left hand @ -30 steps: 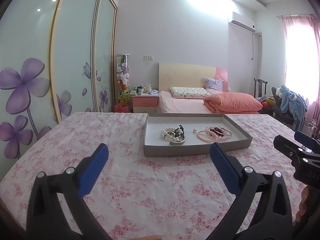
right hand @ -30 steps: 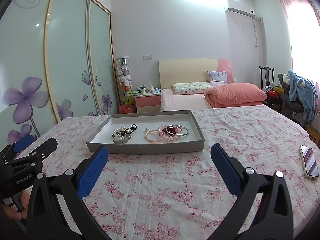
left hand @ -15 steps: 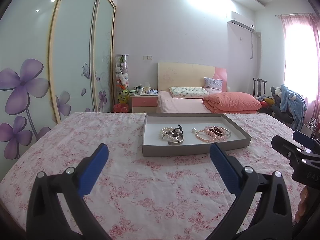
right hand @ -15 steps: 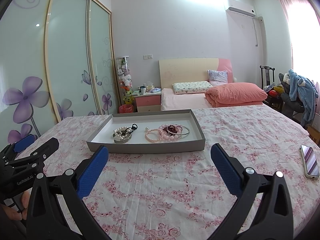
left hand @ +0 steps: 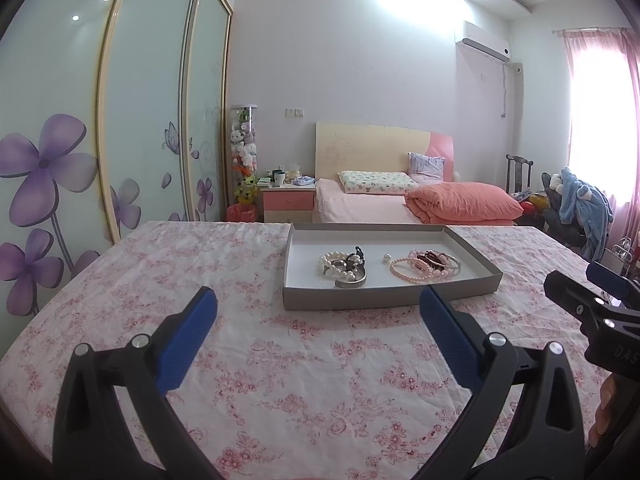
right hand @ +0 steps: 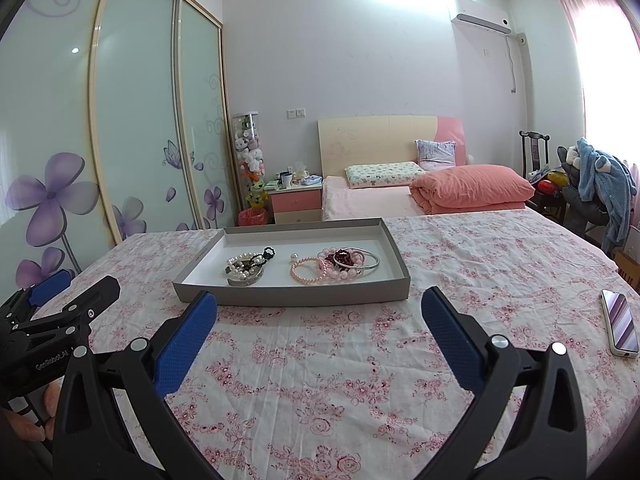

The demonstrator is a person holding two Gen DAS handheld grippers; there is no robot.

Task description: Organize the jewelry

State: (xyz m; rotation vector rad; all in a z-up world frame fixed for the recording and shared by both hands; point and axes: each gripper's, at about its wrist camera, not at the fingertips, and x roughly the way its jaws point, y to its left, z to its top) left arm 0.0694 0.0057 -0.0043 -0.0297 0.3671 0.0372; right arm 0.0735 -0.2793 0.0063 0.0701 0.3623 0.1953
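Note:
A grey shallow tray sits on the floral cloth ahead of both grippers. Inside lie a white pearl bracelet with a silver bangle, a loose pearl, and a pile of pink bead bracelets with a dark red one and a silver bangle. My left gripper is open and empty, short of the tray. My right gripper is open and empty, just short of the tray's near wall. Each gripper shows at the edge of the other's view.
A phone lies on the cloth at the right. The table is covered by a pink floral cloth. Behind it are a bed, a nightstand and a sliding wardrobe on the left.
Both grippers have drifted slightly; the tray sits a touch nearer in the right wrist view. Both stay open and empty.

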